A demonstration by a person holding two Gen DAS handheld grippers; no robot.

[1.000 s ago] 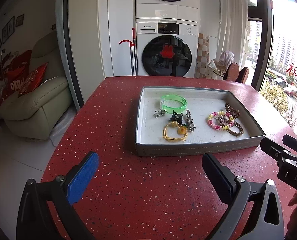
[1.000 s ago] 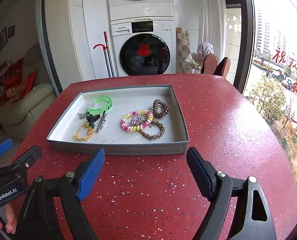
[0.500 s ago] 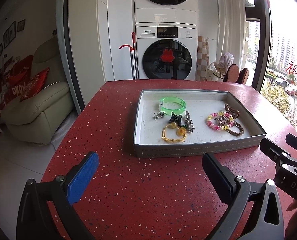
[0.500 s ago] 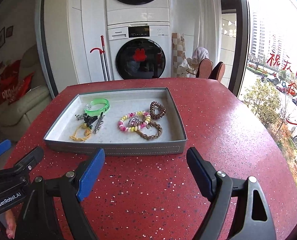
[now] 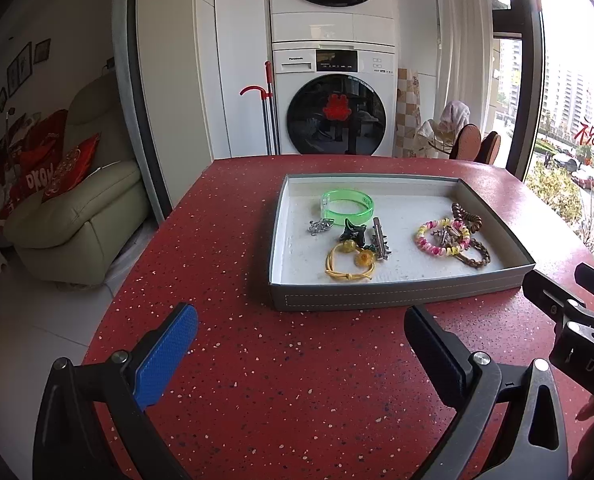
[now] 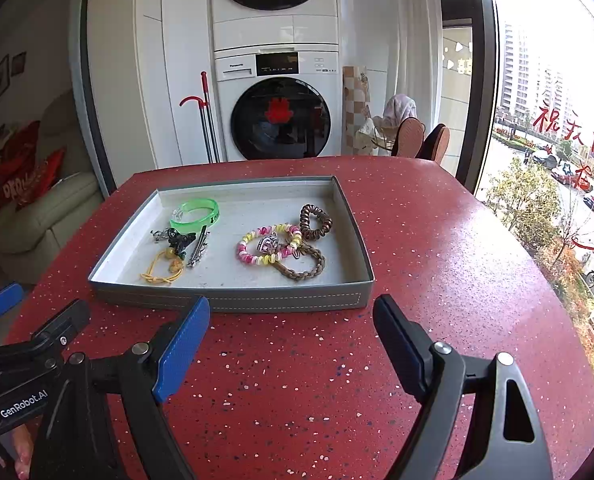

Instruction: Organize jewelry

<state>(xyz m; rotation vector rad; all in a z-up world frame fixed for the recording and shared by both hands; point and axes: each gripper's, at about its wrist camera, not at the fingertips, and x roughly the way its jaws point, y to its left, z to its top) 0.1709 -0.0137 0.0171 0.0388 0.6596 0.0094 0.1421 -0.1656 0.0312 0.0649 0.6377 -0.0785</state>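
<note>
A red desk (image 5: 257, 380) flecked with pale specks carried the things. One grey tray (image 5: 397, 294) with a white-stitched wall sat directly on it, towards the far side, its near wall facing the cameras. The desk's surface around the tray on the near, left and right sides was bare speckled red.

Red speckled table (image 6: 417, 240), grey tray (image 6: 233, 300), green bangle (image 6: 195, 212), seemingly brown braid (image 6: 305, 264).

Behind red speckled table (image 5: 257, 360): stacked white washing machines (image 5: 333, 96), cream sofa (image 5: 77, 208) with red cushions at left, bright window (image 6: 557, 120) at right, pale tiled floor (image 5: 29, 320).
</note>
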